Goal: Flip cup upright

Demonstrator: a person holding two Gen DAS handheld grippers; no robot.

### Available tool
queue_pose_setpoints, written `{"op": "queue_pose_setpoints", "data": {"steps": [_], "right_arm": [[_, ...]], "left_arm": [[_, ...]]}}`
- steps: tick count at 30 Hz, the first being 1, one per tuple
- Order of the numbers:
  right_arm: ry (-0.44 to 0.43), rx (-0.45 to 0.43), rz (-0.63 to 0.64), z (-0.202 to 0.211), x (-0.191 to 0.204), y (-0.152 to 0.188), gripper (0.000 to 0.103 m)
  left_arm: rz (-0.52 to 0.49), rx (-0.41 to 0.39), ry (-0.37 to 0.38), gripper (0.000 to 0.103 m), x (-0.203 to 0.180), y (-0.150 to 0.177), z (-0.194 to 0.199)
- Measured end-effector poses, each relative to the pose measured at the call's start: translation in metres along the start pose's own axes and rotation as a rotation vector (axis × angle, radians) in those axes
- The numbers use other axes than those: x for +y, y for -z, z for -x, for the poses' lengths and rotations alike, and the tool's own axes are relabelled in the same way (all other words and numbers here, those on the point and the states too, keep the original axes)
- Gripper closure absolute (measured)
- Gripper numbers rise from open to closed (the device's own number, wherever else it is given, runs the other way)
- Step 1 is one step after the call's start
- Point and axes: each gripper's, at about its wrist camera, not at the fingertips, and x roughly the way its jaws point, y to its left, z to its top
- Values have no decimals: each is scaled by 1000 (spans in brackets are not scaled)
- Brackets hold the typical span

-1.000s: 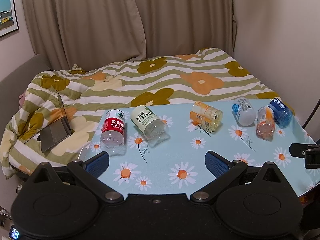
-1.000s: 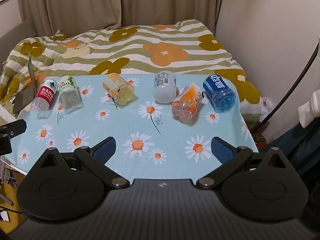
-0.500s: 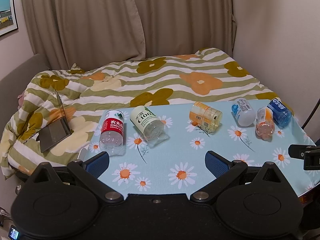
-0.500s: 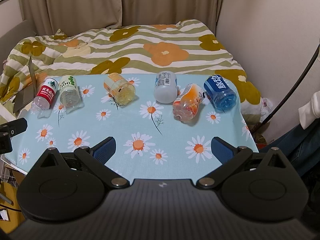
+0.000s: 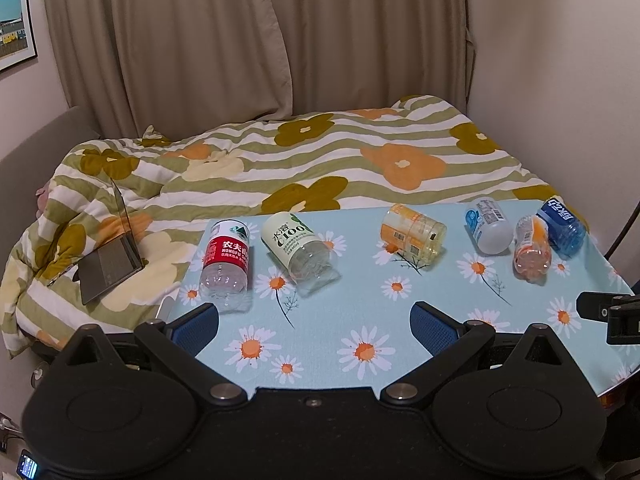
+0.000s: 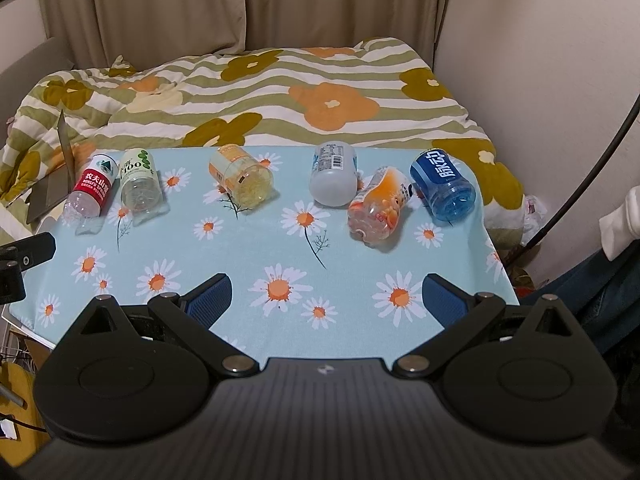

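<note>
Several cut-bottle cups lie on their sides in a row at the far part of the daisy-print table (image 5: pixel 360 320): a red-label one (image 5: pixel 226 262) (image 6: pixel 91 190), a green-white one (image 5: pixel 298 246) (image 6: pixel 138 184), a yellow one (image 5: pixel 412 236) (image 6: pixel 242 178), a white one (image 5: pixel 490 226) (image 6: pixel 334 178), an orange one (image 5: pixel 530 246) (image 6: pixel 378 206) and a blue one (image 5: pixel 562 226) (image 6: pixel 442 186). My left gripper (image 5: pixel 314 322) is open and empty above the near edge. My right gripper (image 6: pixel 326 298) is open and empty, also near the front edge.
Behind the table is a bed with a striped flower quilt (image 5: pixel 320 160) and an open laptop (image 5: pixel 110 252) on it. A wall (image 6: pixel 560 60) stands close at the right. A cable (image 6: pixel 580 184) and clothing (image 6: pixel 620 216) are at the right.
Both views have shifted only slightly; the cups appear a touch lower and nearer. No cup has moved and both grippers stay open.
</note>
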Motion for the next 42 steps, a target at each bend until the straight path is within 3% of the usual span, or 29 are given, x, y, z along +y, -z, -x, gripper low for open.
{"op": "queue_pose_setpoints", "data": {"steps": [19,26,32,42], "right_arm": [[-13,13,-3,0,-4,0,0],[-39,37,31,-12,-19,-17,0],[-72,66,7,-38,-48,-33,0],[-59,143,-169,-106,-82,-66,0]], "left_arm": [[21,18,-11,0,8,-6,1],[60,40,-46,0,-4,-18,-6],[90,61,-85,0,-19,-26,-17],[87,129,-50,0,-27,-39,-62]]}}
